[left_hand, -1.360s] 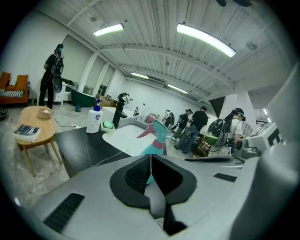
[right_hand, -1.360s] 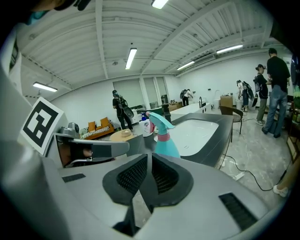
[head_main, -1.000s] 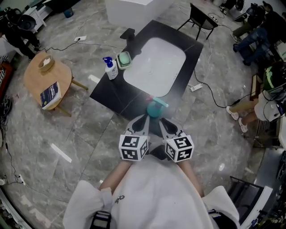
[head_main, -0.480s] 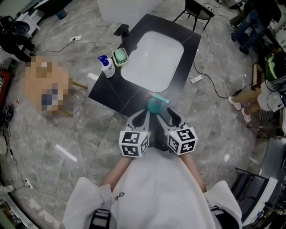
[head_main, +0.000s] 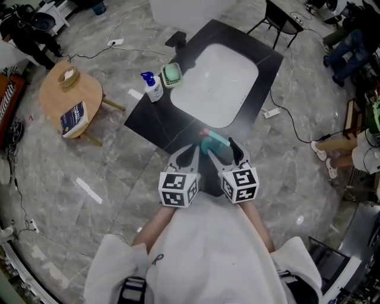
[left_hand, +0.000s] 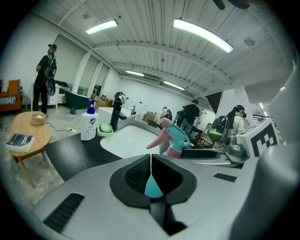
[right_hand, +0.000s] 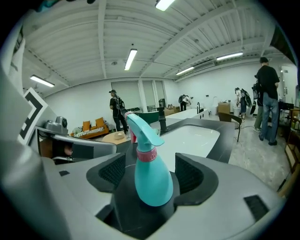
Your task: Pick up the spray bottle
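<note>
Right gripper [right_hand: 151, 169]: jaws wide and opening. The spray bottle [right_hand: 152, 183] stands upright between them, with a gap showing at each pad, so it is not gripped. Left gripper [left_hand: 150, 166]: jaws closed together with nothing between them. It sits just left of the bottle, and the two grippers lie side by side.

Change noted: a second ago the right jaws were together and the bottle stood clear ahead of both grippers, its round teal body in full view from the head camera. The right jaws now flank the bottle, and that view shows mainly its teal head and pink collar. The left gripper holds much the same station and is closed as before. The items on the counter are arranged as before.

Surface: the bottle is at the near corner of a black counter [head_main: 148, 122], in front of a white basin [head_main: 217, 83]. At the far left of the counter are a blue-topped pump bottle [head_main: 154, 88] and a green soap dish [head_main: 173, 75]. A black faucet [head_main: 176, 40] stands behind them.

Room: the floor [head_main: 119, 172] is grey marble with cables lying on it. A round wooden table [head_main: 56, 98] to the left carries a book [head_main: 71, 119]. A dark chair [head_main: 279, 18] stands beyond the counter, and several people stand at the edges of the room.
</note>
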Action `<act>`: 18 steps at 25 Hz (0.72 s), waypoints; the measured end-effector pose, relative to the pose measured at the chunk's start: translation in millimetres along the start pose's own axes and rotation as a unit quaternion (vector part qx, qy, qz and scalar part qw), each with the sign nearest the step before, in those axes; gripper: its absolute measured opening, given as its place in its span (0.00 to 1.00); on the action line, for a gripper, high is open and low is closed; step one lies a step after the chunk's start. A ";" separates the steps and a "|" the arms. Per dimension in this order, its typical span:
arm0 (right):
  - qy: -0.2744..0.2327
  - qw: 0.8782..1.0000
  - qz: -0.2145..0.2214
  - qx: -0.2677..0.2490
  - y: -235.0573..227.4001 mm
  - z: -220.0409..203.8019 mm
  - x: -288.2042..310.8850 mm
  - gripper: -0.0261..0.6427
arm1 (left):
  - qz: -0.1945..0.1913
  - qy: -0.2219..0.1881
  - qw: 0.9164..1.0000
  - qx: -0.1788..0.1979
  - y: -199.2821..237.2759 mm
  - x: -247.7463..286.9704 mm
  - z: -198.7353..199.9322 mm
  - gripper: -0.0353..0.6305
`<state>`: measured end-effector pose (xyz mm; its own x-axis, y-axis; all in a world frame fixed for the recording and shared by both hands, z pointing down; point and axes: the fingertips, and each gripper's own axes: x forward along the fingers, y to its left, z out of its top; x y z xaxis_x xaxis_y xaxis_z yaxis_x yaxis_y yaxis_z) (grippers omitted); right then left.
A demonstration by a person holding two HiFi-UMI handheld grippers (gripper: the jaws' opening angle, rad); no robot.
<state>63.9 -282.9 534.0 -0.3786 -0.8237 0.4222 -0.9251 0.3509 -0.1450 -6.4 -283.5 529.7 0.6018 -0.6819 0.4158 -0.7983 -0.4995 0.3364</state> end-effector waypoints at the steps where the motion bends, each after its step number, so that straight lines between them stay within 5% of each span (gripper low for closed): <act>1: 0.002 1.000 0.005 -0.002 -0.2 0.6 3.3 0.51 | 0.005 -0.001 1.000 -0.001 2.0 1.4 1.7 0.10; 18: 0.026 0.996 0.077 -0.037 6.5 -4.8 37.0 0.51 | 0.060 -0.004 0.998 -0.011 14.9 7.6 8.7 0.10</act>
<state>44.1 -309.0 552.9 -0.5120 -0.7339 0.4464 -0.8509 0.5046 -0.1463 -14.0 -300.8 530.5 0.5011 -0.7409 0.4472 -0.8643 -0.4019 0.3025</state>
